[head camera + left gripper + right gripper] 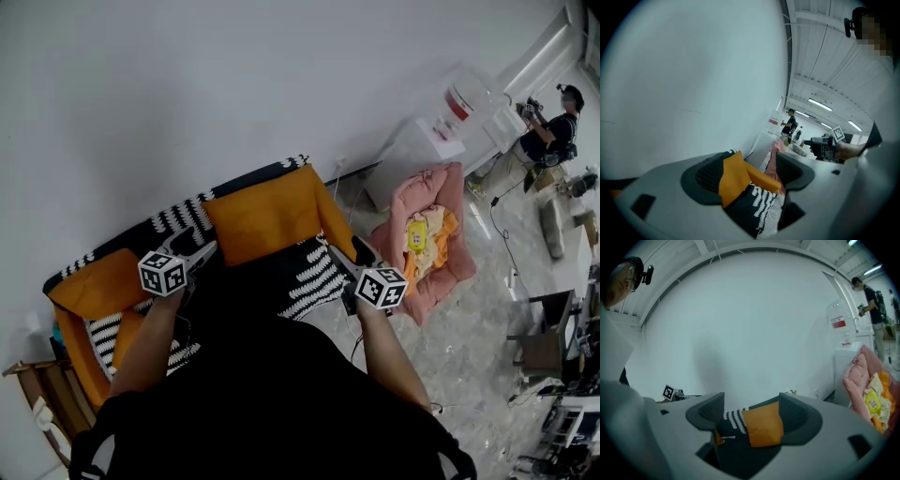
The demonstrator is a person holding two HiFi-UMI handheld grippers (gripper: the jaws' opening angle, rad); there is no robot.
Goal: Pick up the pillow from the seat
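An orange pillow (267, 217) leans against the backrest of a black-and-white striped armchair seat (314, 279). My left gripper (199, 248) hovers just left of the pillow's lower corner and is open. At the seat's right front edge my right gripper (349, 258) is also open, clear of the pillow. In the left gripper view the pillow (733, 178) shows between the wide jaws of that gripper (750, 176), at a distance. The right gripper view frames the pillow (764, 427) in the gap of its gripper (752, 418), with nothing touching the pads.
An orange armrest cushion (94, 286) lies at the seat's left. A pink padded chair (441, 253) with a yellow item stands to the right, beside a white cabinet (412, 155). A person (553, 136) stands far right. The white wall rises behind the armchair.
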